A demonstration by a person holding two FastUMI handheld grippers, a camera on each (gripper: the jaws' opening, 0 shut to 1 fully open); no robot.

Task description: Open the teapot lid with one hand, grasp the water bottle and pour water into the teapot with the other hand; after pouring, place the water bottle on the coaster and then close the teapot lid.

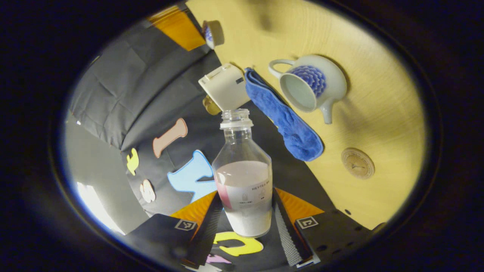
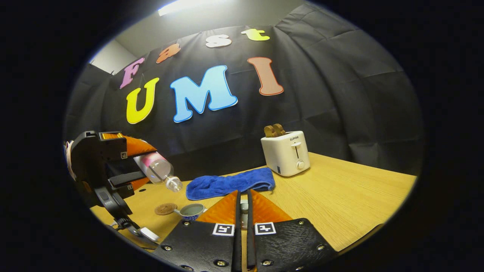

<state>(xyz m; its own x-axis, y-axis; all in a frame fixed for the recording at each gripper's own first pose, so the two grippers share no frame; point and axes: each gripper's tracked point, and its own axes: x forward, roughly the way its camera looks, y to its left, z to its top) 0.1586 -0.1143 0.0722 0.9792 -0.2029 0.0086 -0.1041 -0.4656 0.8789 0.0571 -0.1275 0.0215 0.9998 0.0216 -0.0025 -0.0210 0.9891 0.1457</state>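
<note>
Bottle: the left gripper [image 1: 247,223] clamps the bottle [image 1: 245,181] low on its body, both fingers against its sides; cap off, part full. In the right gripper view the bottle [image 2: 159,170] is at left, tilted mouth-down toward the teapot [image 2: 192,210], likely to pour or just after.
Teapot: upper right of the left gripper view, the teapot [image 1: 312,87] stands open on the table [image 1: 385,124], mouth bare to take water.
Lid: the right gripper [image 2: 244,211] is nearly closed, with something small and pale between its fingers, probably the lid [image 2: 244,207], held away from the pot; I cannot tell it for sure.
Coaster: the coaster [image 1: 357,163] lies bare at right, just beside the teapot, ready for the bottle.
Around: a blue cloth [image 1: 287,121] lies between the teapot and a toaster [image 1: 225,87]; a small cup [image 1: 212,34] is at top.
In the way: nothing sits between bottle and teapot; the cloth is near the pot, so a spill would wet it.
</note>
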